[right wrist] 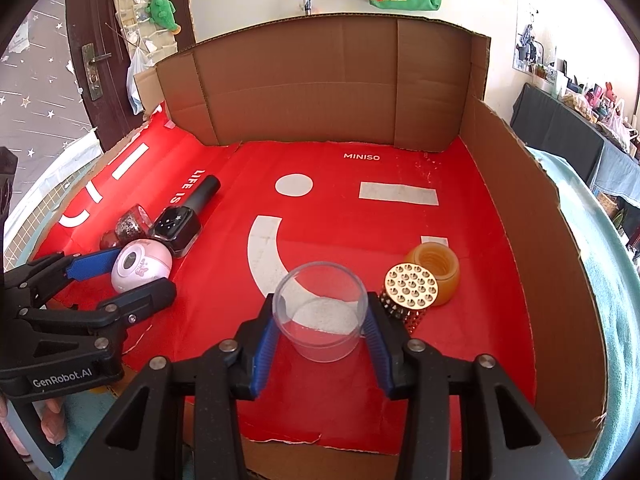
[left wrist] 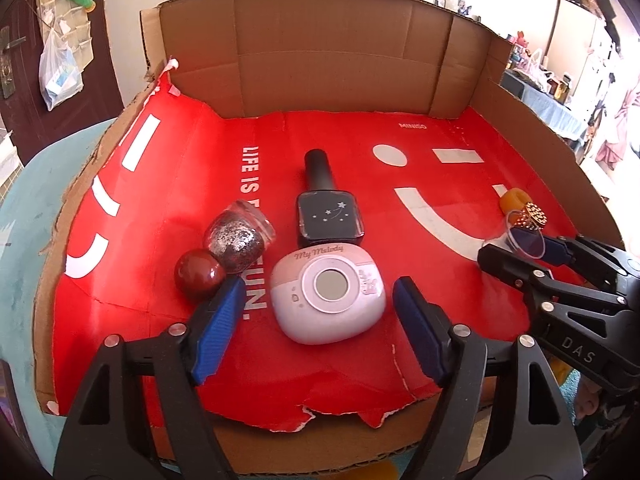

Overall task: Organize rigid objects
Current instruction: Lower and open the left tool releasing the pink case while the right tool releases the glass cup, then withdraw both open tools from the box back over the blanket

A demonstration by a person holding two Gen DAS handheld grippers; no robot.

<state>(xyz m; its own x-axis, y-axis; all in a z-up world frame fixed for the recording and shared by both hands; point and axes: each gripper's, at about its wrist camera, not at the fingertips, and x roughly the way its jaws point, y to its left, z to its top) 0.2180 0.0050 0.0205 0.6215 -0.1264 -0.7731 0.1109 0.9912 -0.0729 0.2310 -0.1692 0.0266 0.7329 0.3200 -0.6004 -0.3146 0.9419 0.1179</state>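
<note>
A pink and white rounded gadget lies on the red sheet between the blue pads of my left gripper, which is open and clear of it on both sides. Touching it at the back is a black bottle lying flat. A glitter jar and a dark red ball sit to its left. My right gripper is shut on a clear plastic cup, upright on the sheet. Right beside the cup stand a gold studded cylinder and an amber jar.
Tall cardboard walls close the back and right side of the red sheet; its front edge is torn. The left gripper stands about one cup's width left of the cup. A teal cloth lies beyond the right wall.
</note>
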